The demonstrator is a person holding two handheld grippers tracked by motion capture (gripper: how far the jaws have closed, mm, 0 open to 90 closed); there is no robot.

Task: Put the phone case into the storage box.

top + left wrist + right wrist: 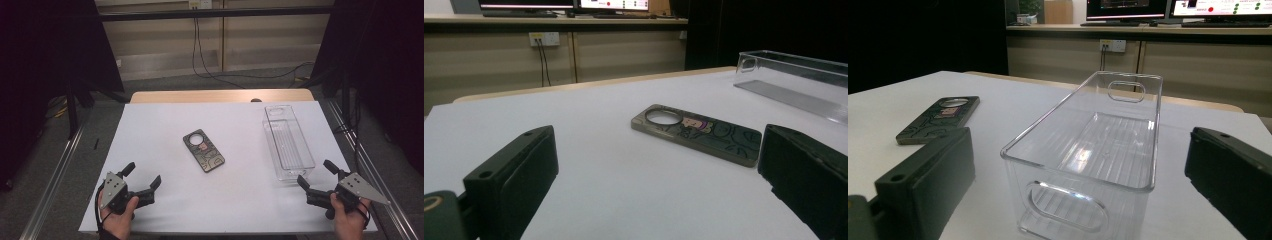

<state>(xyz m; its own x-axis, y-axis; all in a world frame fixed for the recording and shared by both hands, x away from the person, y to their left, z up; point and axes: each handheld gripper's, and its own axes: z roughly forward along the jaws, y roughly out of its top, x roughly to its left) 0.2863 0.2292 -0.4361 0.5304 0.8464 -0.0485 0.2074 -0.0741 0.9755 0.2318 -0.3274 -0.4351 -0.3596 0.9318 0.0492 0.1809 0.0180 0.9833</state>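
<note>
A dark patterned phone case point(203, 150) with a round camera hole lies flat on the white table point(165, 125), near the middle. A clear plastic bin point(287, 141) stands empty at the right. My left gripper point(144, 176) rests near the front left corner, held by a hand, its jaws wide apart with nothing between them. In the left gripper view the phone case point(696, 132) lies ahead and to the right. My right gripper point(316, 173) sits at the front right, open, just short of the bin's near end. The bin point(1088, 150) stands directly ahead in the right gripper view, the case point(939, 119) to its left.
A wooden strip point(220, 96) edges the table's far side. Metal frame rails point(50, 170) run along both sides. Cables point(210, 70) hang down the back wall to the floor. White surface lies open between the case and the front edge.
</note>
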